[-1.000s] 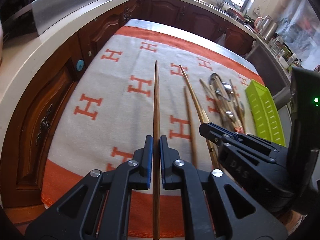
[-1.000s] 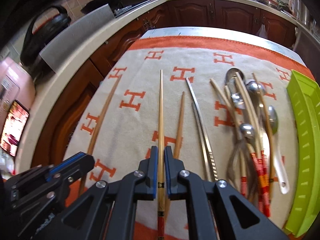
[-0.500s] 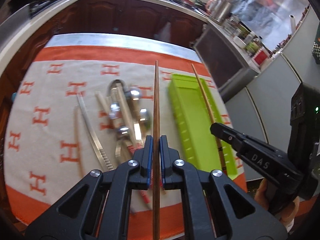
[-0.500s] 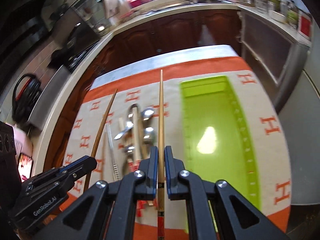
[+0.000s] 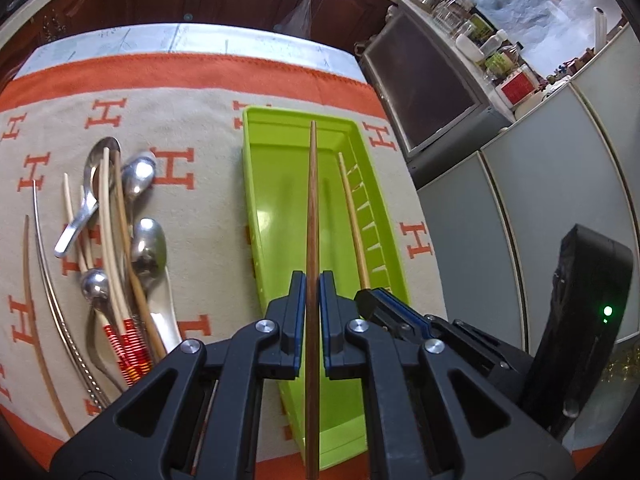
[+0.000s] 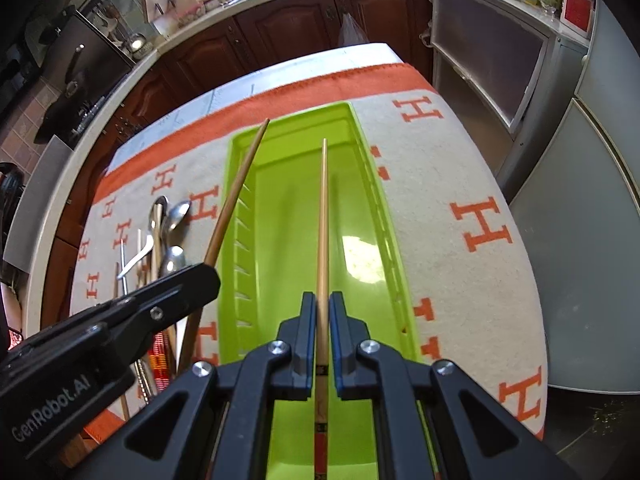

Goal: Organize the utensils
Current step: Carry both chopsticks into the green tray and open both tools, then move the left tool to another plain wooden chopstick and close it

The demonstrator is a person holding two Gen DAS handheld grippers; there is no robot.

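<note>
My left gripper (image 5: 312,280) is shut on a dark brown chopstick (image 5: 312,208) that points along the lime green tray (image 5: 276,216), held above it. My right gripper (image 6: 322,300) is shut on a pale chopstick (image 6: 322,216) with a red-banded handle end, also over the green tray (image 6: 288,240). In the left wrist view the right gripper (image 5: 370,298) sits just to the right with its pale chopstick (image 5: 352,208) over the tray. In the right wrist view the left gripper (image 6: 208,276) is at lower left, its brown chopstick (image 6: 236,192) crossing the tray's left rim.
A pile of metal spoons (image 5: 142,208), more chopsticks (image 5: 106,232) and a metal chopstick (image 5: 52,280) lie on the orange-and-cream H-pattern cloth (image 5: 200,216) left of the tray. Grey cabinets (image 5: 532,216) stand past the table's right edge; dark wood cupboards (image 6: 280,36) lie beyond.
Both grippers have carried their chopsticks to the right, from over the cloth and utensil pile to above the green tray. Both stayed shut throughout.
</note>
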